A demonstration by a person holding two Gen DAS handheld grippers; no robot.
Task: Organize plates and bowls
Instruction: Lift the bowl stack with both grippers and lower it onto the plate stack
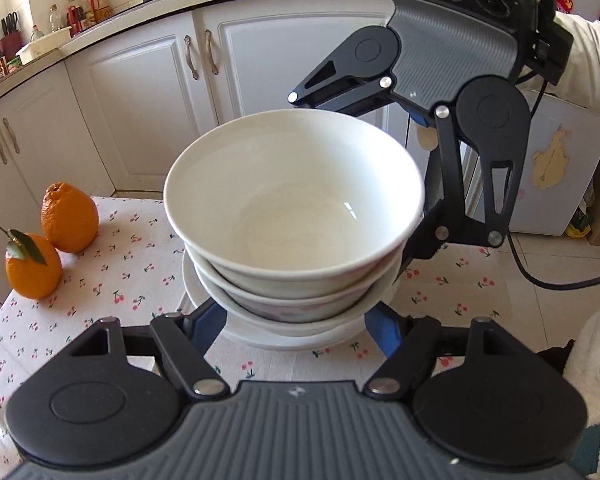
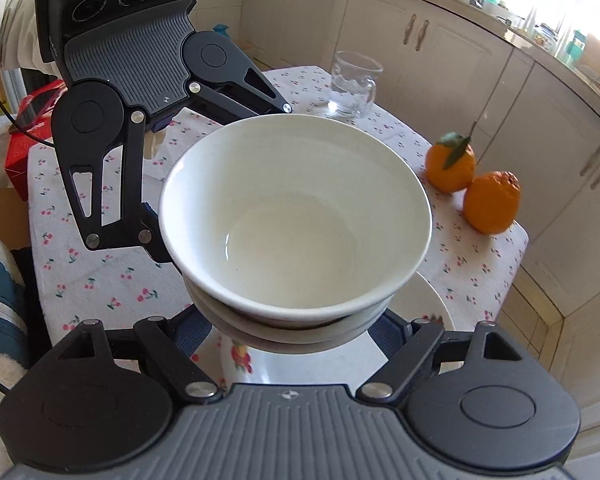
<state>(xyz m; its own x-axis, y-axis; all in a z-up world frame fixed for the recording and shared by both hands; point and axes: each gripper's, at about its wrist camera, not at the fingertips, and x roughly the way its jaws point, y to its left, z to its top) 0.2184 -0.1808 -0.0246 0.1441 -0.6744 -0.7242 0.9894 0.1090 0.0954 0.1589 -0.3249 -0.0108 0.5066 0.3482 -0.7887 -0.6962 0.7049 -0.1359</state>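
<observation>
A stack of white bowls stands on a white plate on the cherry-print tablecloth. The same stack sits on a fruit-patterned plate in the right wrist view. My left gripper has its blue-padded fingers on either side of the lower bowls, close against them. My right gripper does the same from the opposite side. Each gripper shows in the other's view, the right and the left. The fingertips are hidden behind the bowls.
Two oranges stand to my left, also in the right wrist view. A glass mug stands at the table's far side. A red box lies beyond the table's edge. White kitchen cabinets surround the table.
</observation>
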